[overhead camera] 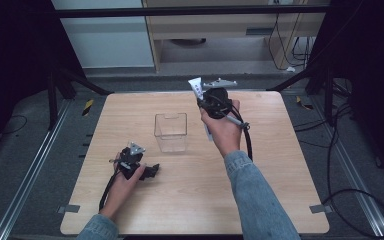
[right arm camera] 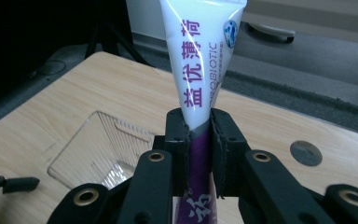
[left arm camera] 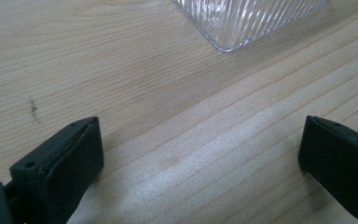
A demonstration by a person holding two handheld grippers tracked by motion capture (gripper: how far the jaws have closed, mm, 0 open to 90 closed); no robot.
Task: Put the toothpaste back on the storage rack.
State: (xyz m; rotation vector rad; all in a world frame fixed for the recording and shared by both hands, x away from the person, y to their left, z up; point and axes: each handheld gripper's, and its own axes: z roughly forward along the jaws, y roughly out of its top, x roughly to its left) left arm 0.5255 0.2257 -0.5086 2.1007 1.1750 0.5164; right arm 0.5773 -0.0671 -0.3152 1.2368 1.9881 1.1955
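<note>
A light wooden table [overhead camera: 190, 200] carries the scene, with a clear plastic box [overhead camera: 170, 131] standing open-topped near its middle. The person's right hand [overhead camera: 223, 131], in a denim sleeve, holds the right gripper [overhead camera: 203, 100] raised above the far side of the table, to the right of the box and apart from it. Its jaws are clamped on a white and purple tube [right arm camera: 200, 70], gripping it at the band where white meets purple; the flat crimped end points up and away from the hand, and purple lettering runs along the white part. In the right gripper view the box [right arm camera: 100, 149] sits lower left of the tube. The left gripper [overhead camera: 152, 171] rests low on the near left part of the table, its jaws standing wide apart with bare wood between them, a ribbed corner of the box [left arm camera: 242, 21] just ahead.
</note>
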